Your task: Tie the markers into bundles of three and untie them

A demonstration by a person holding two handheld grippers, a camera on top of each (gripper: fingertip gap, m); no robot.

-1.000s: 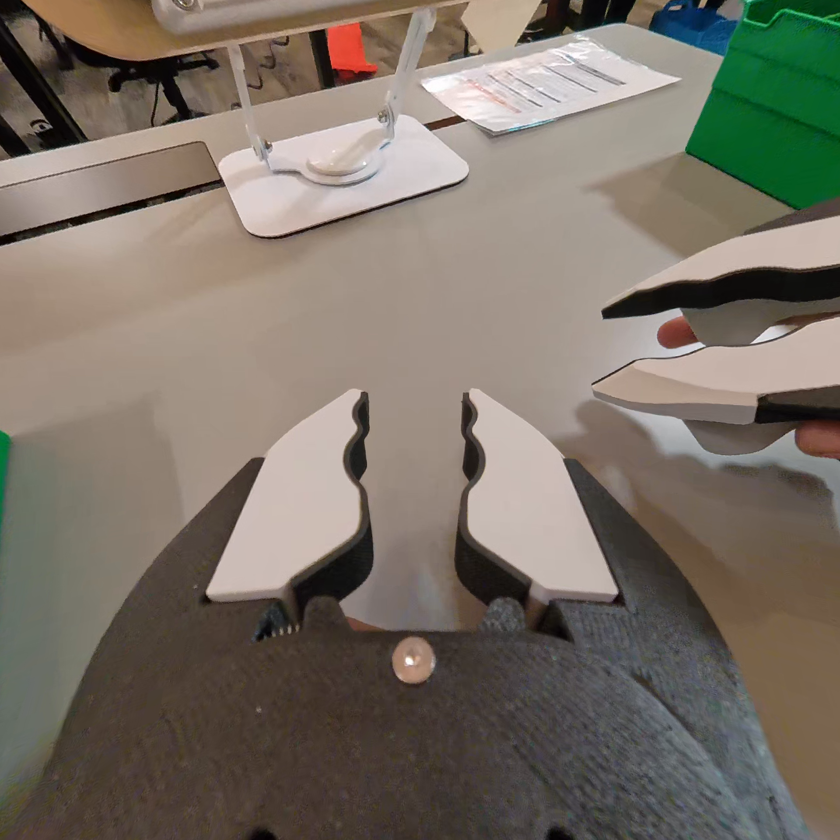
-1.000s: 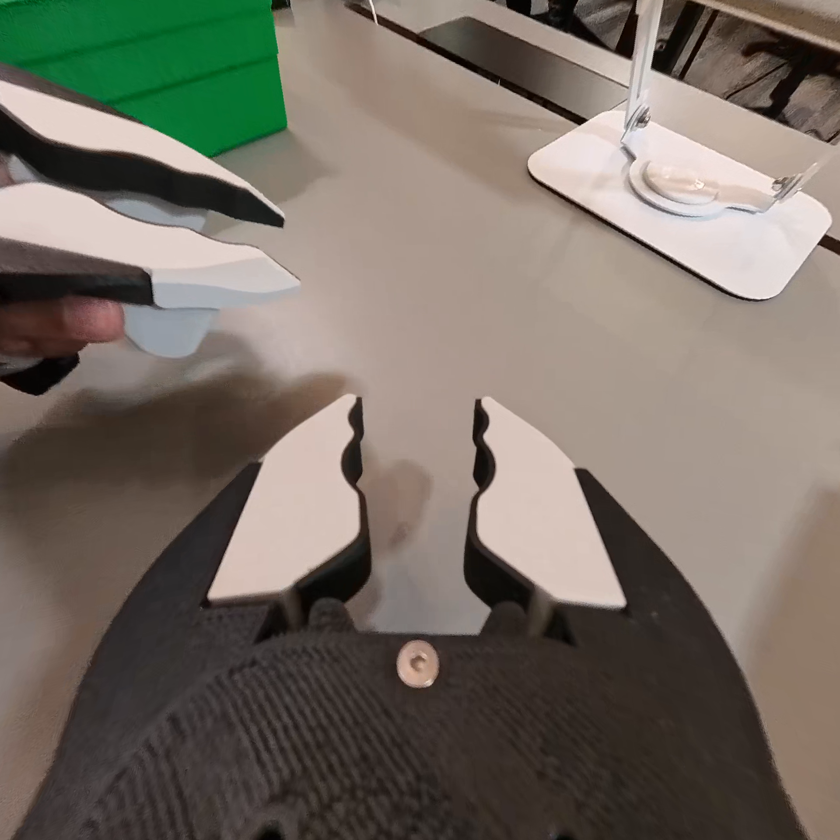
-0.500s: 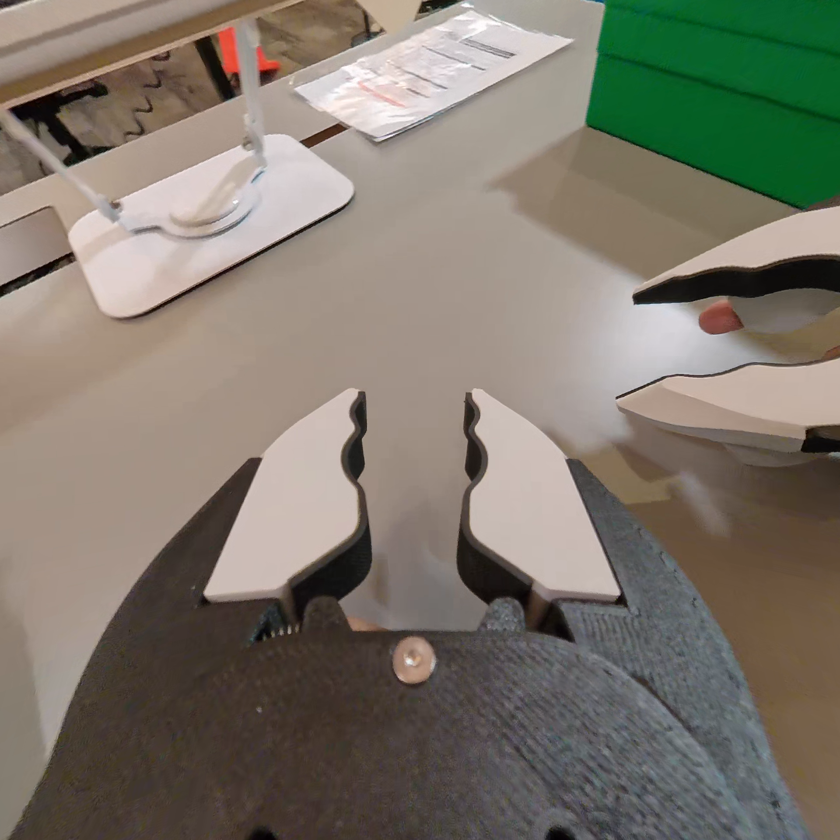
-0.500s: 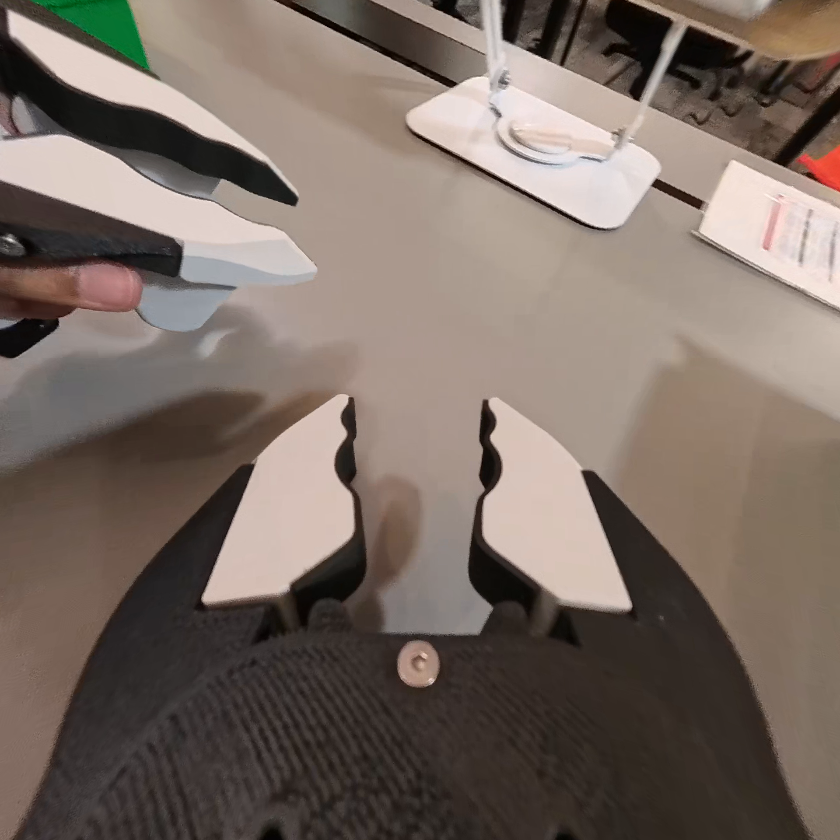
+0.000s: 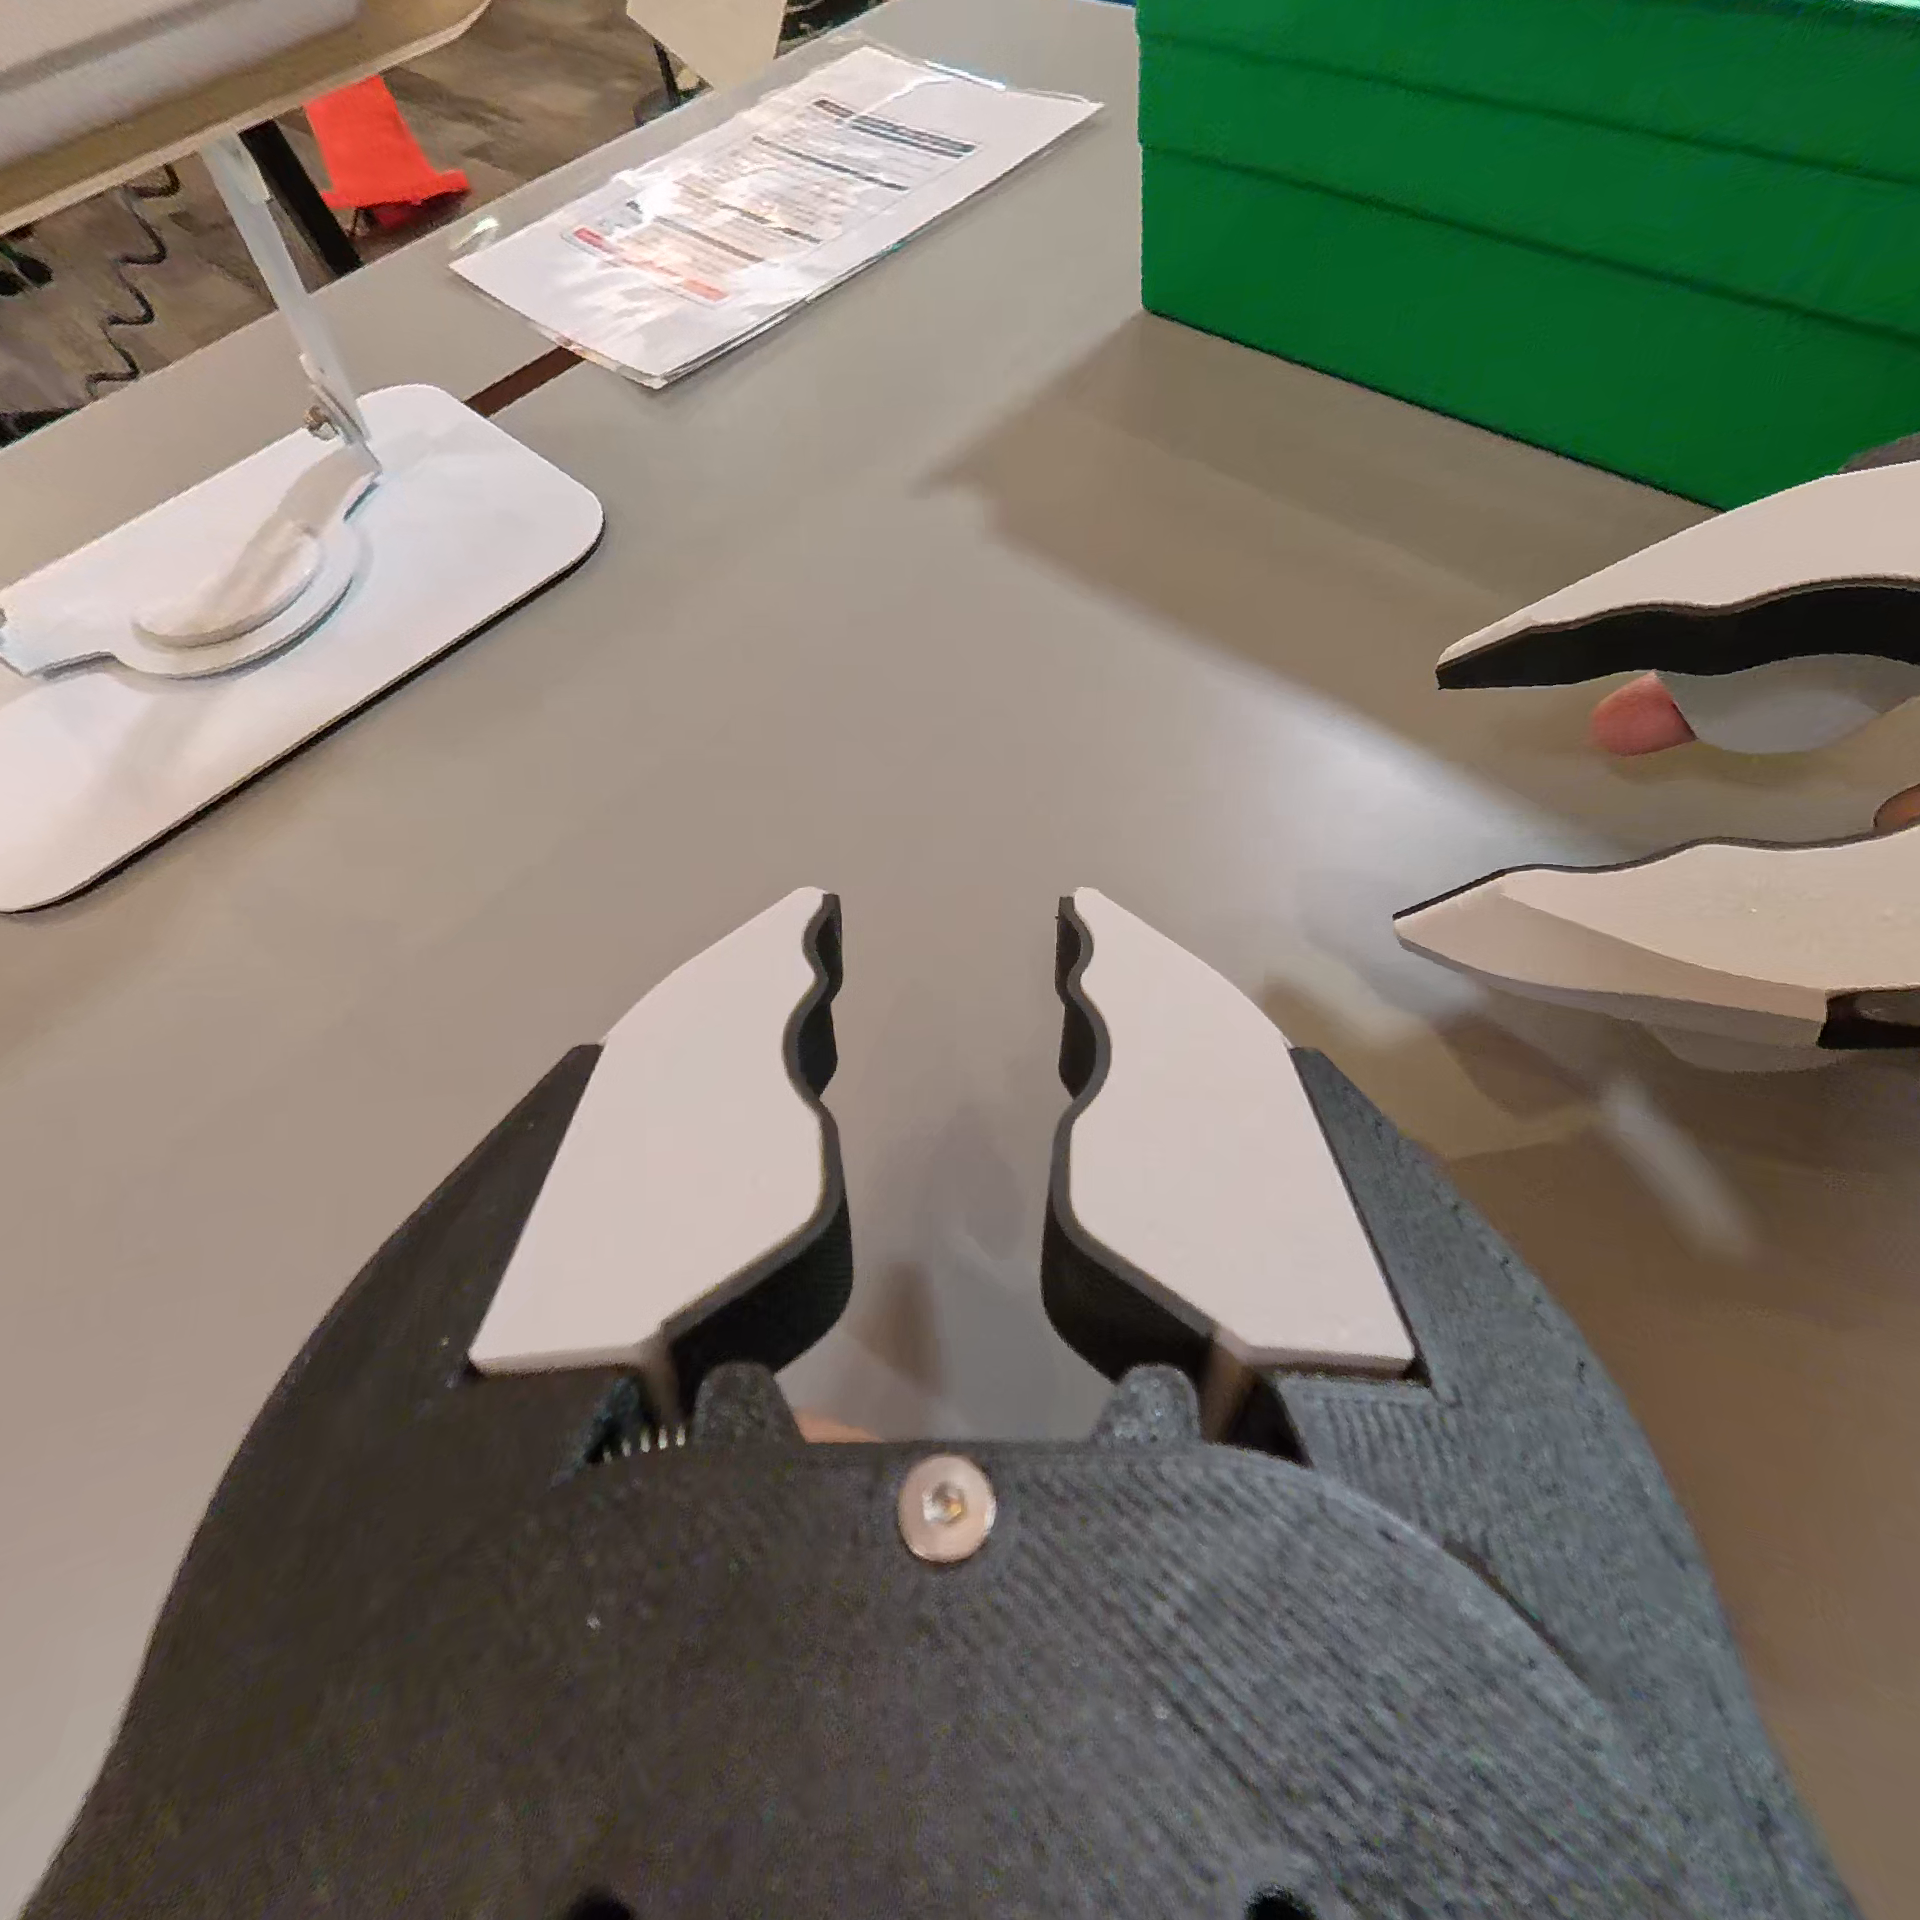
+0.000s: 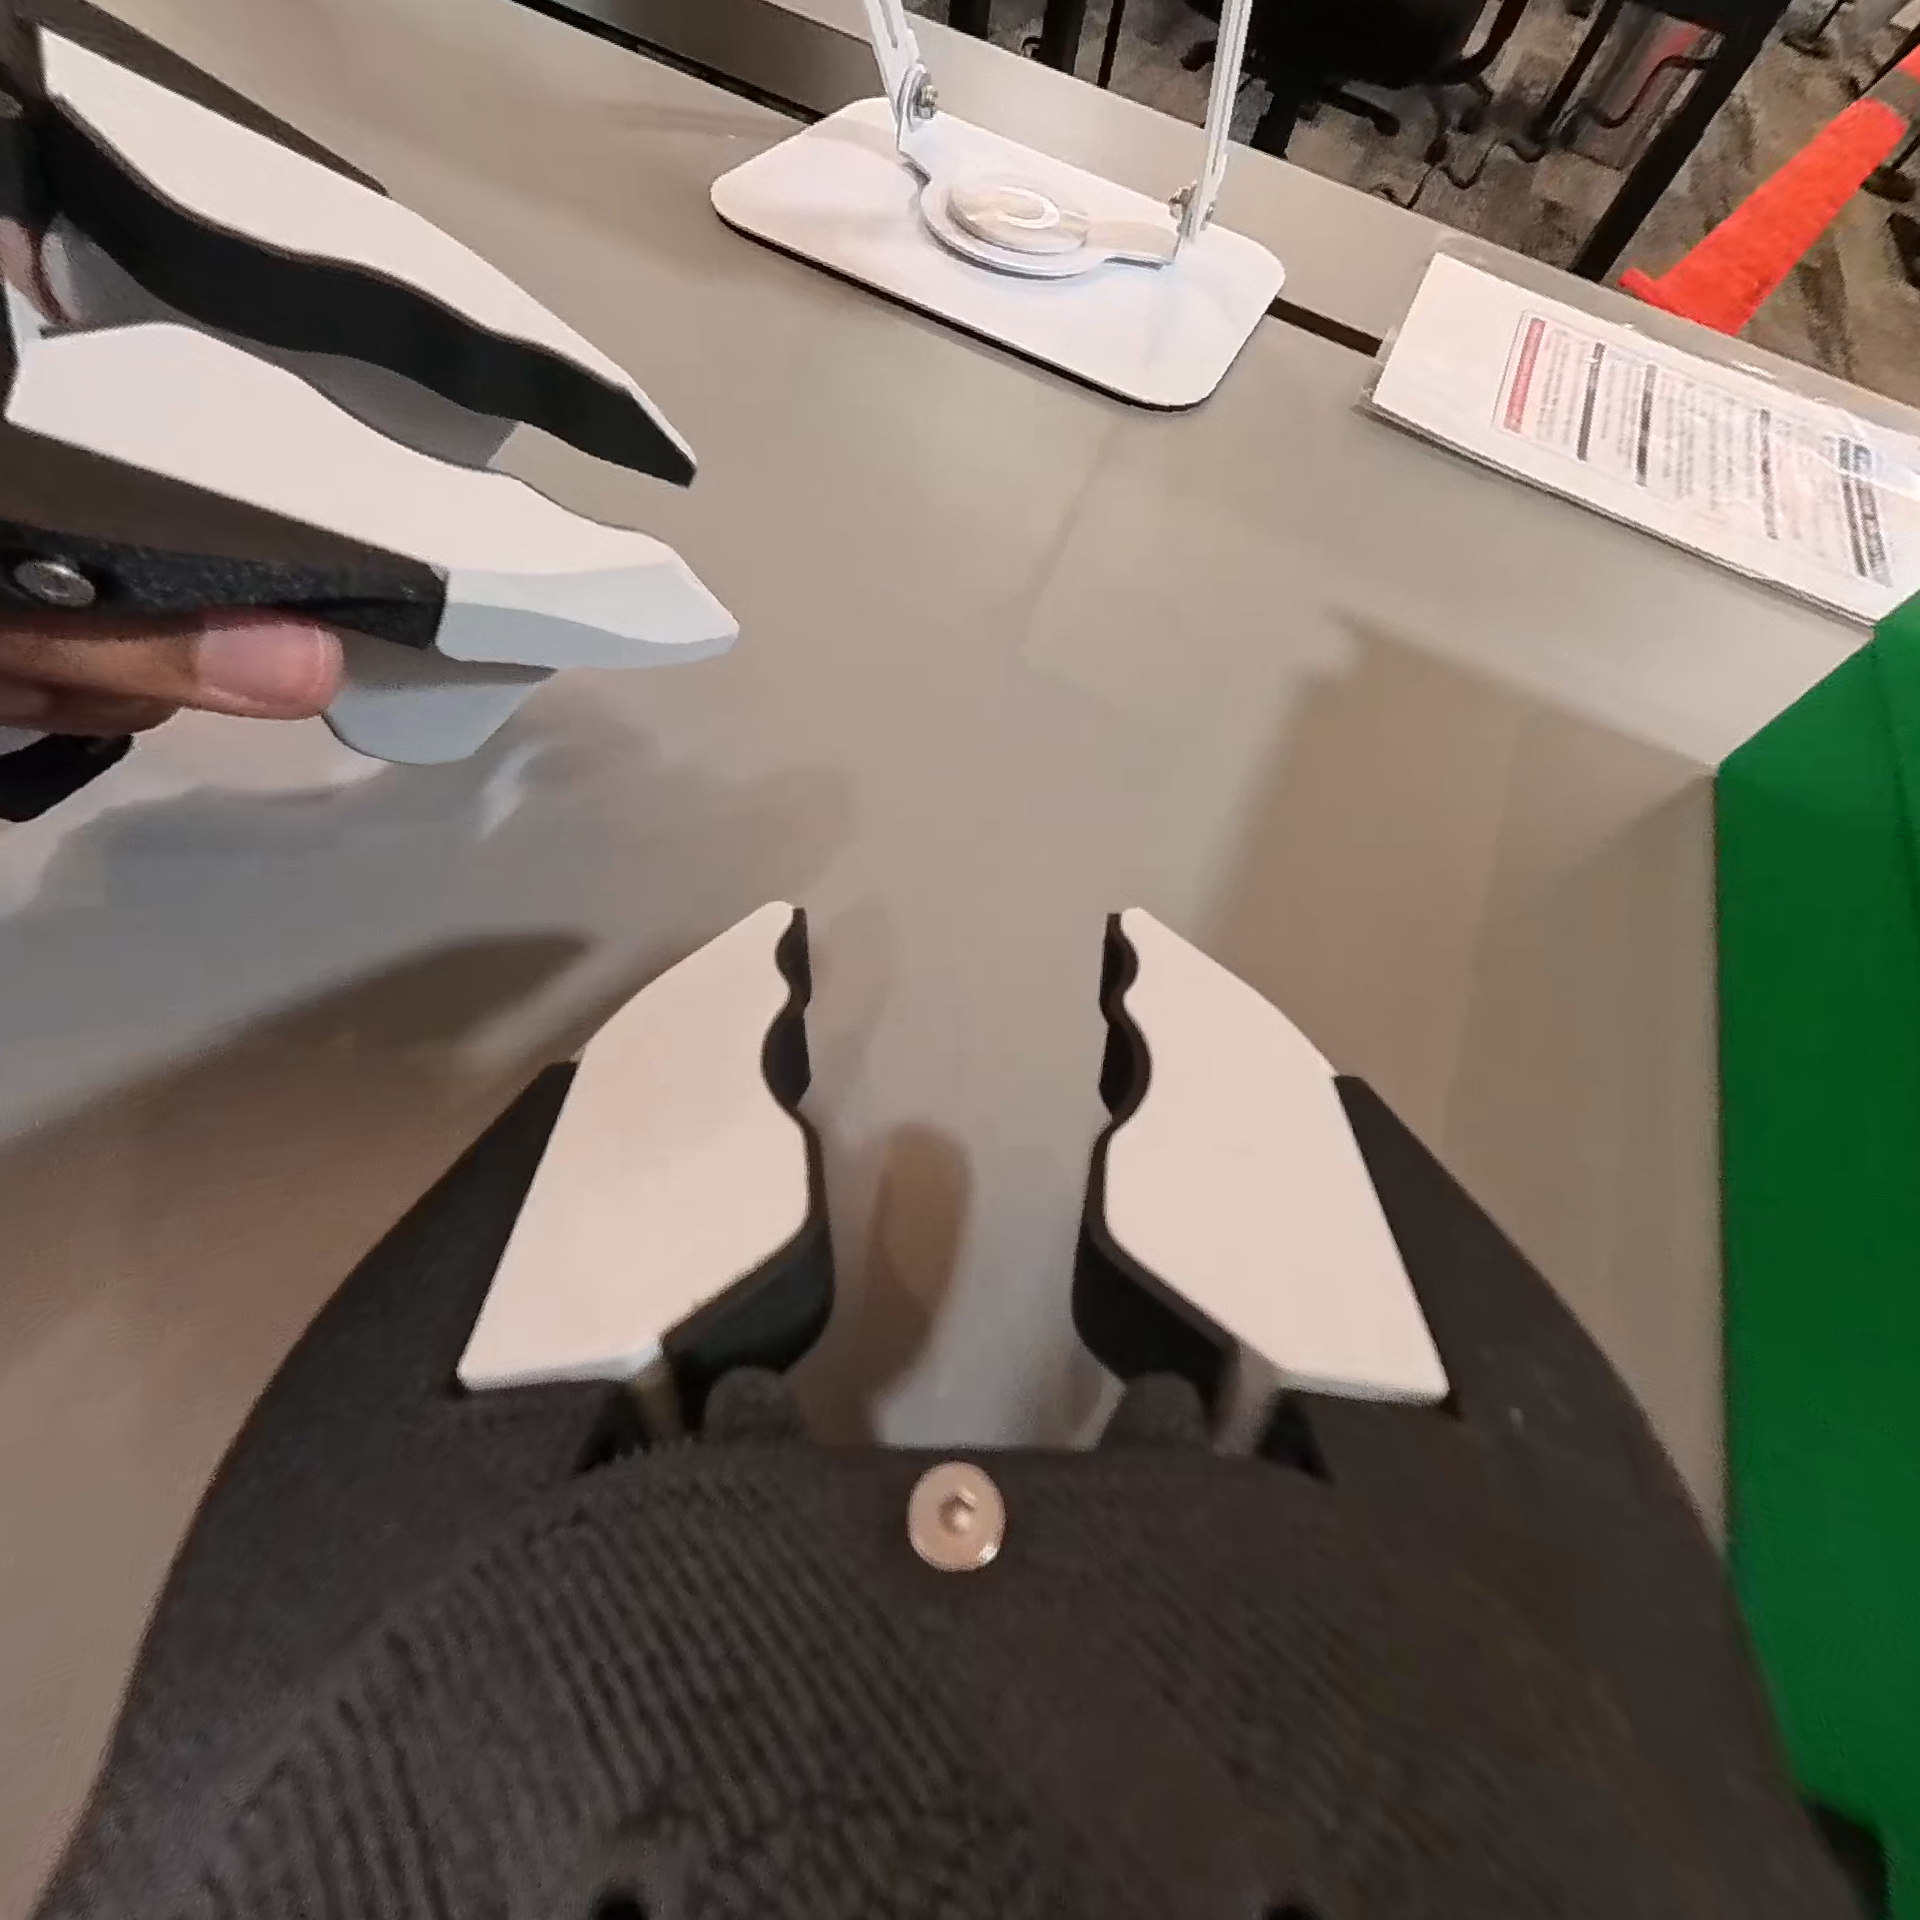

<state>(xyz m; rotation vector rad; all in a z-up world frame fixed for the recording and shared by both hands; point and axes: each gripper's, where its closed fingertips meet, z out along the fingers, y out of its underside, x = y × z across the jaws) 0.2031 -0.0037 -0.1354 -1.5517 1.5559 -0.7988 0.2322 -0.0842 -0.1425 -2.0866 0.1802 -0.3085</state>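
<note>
Spreading grey across both views, the worktop (image 5: 852,665) carries a white stand base (image 5: 260,623) upper left, a plastic-sleeved sheet (image 5: 769,208) top centre and a green bin (image 5: 1538,229) upper right. Left claw (image 5: 948,909) and right claw (image 6: 954,925) gape empty; no markers show.

A grey table (image 5: 935,644) fills both views, its matte top catching a soft pale glare near 3 o'clock in the left wrist view. A white stand base (image 5: 281,623) sits at 10 o'clock there, with thin white struts rising from it. A plastic-sleeved printed sheet (image 5: 779,208) lies at 12 o'clock, a green bin (image 5: 1538,229) at 1 o'clock. Past the table edge, dark patterned carpet (image 6: 1507,135), black chair legs and an orange cone (image 6: 1787,208) show at 1 o'clock in the right wrist view.
</note>
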